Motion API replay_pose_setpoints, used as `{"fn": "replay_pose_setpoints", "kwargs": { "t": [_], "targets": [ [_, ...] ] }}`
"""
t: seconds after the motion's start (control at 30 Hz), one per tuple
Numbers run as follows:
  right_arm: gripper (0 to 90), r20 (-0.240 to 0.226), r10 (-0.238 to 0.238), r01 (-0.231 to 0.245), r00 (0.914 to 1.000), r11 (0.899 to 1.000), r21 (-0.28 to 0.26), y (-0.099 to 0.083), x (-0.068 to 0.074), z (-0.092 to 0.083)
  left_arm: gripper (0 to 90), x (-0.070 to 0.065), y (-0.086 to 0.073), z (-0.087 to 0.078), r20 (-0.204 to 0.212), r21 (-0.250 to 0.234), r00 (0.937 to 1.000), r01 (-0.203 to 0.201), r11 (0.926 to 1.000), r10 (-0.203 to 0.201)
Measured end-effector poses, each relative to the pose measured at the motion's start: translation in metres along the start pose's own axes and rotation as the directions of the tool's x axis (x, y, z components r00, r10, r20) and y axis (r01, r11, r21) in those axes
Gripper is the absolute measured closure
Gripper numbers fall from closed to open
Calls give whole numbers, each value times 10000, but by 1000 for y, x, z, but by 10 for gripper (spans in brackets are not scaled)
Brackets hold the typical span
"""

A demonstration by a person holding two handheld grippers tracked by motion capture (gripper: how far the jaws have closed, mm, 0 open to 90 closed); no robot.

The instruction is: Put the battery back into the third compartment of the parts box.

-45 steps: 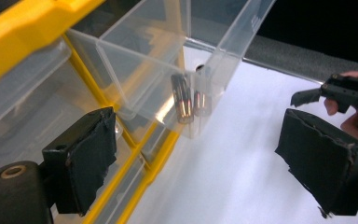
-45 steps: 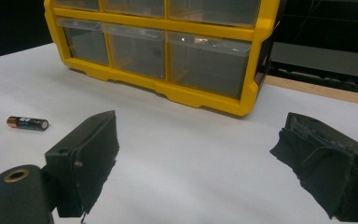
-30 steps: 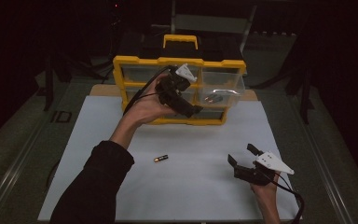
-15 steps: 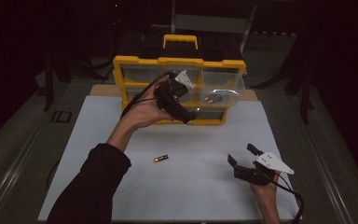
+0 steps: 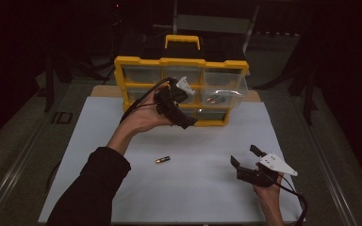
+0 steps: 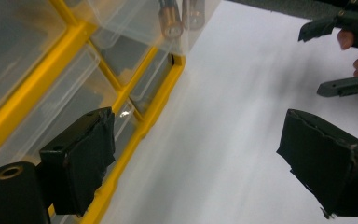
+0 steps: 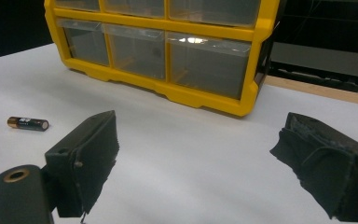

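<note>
The left gripper (image 5: pixel 188 123), jaws wide apart and empty, hovers before the yellow drawer organizer (image 5: pixel 181 63) at the far edge of the white tabletop (image 5: pixel 207 188). The right gripper (image 5: pixel 246 157), also wide open and empty, rests near the front, well apart from a lone battery (image 5: pixel 162 160).

The high view is dim, its surroundings falling to black, with only the white mat (image 5: pixel 122 141) lit. Glare glints on clear drawers (image 7: pixel 196 42); near jaws are soft
</note>
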State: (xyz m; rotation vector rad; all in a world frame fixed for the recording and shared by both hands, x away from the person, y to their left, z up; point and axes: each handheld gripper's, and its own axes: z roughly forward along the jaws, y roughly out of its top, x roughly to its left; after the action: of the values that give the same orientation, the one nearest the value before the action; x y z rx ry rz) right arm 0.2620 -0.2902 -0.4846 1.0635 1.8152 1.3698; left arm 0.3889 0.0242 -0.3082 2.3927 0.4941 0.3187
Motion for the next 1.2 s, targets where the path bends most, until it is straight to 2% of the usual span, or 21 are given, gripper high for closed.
{"fn": "replay_pose_setpoints", "kwargs": {
  "t": [0.77,1.2],
  "targets": [
    [112,13,87,-87,10000,10000,0,0,0,-1,112,1,-32,11,-61,704,9998,197,9973,-194],
    [112,11,93,-93,10000,10000,5,0,0,-1,109,0,-40,16,-82,1018,9998,164,9947,-157]
  ]
}}
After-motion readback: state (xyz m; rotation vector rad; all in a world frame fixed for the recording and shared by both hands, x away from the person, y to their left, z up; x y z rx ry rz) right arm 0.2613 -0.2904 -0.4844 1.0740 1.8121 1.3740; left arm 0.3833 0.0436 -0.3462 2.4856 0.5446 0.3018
